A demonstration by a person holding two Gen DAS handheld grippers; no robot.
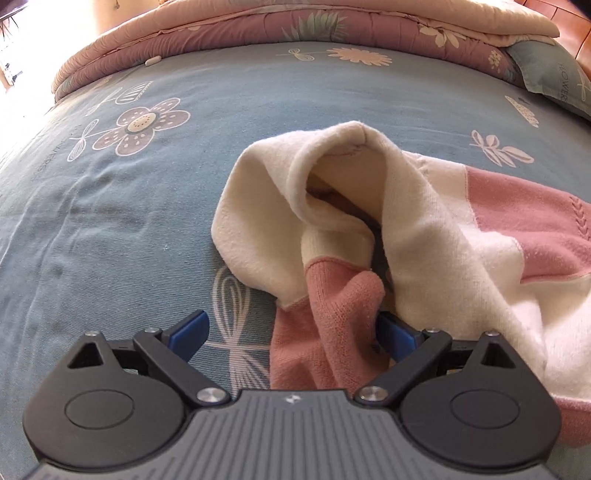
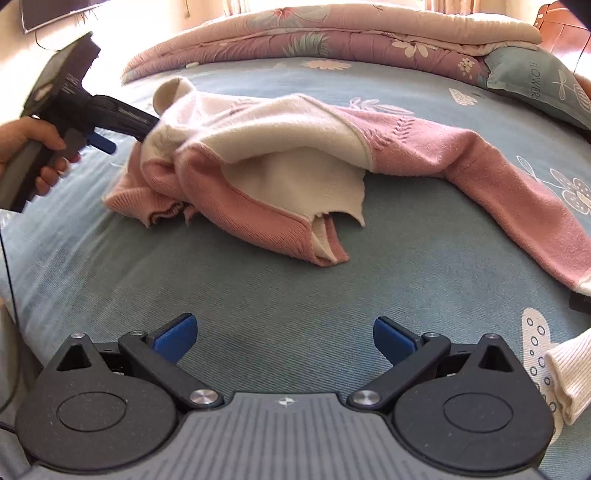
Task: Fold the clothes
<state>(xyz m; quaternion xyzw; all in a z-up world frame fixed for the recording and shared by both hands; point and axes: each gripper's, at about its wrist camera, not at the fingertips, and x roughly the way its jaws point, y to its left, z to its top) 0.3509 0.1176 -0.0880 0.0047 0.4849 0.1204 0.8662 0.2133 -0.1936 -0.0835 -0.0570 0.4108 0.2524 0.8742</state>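
Left gripper (image 1: pixel 291 328) jaws spread wide, a pink fold of the sweater (image 1: pixel 424 229) bunched between them, not clamped; right gripper (image 2: pixel 282 334) jaws also spread, empty, over bare bedsheet (image 2: pixel 258 295). Pink-and-cream sweater lies crumpled mid-bed, one sleeve (image 2: pixel 517 192) stretched out right. A hand (image 2: pixel 33 147) holds the left tool at the sweater's left edge. Folded quilt (image 2: pixel 332 33) and pillow (image 2: pixel 535 81) at the far side

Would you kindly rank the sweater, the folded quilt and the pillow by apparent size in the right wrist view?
1. Sweater
2. Folded quilt, though farther away, so truly perhaps larger
3. Pillow, partly cut off at the edge
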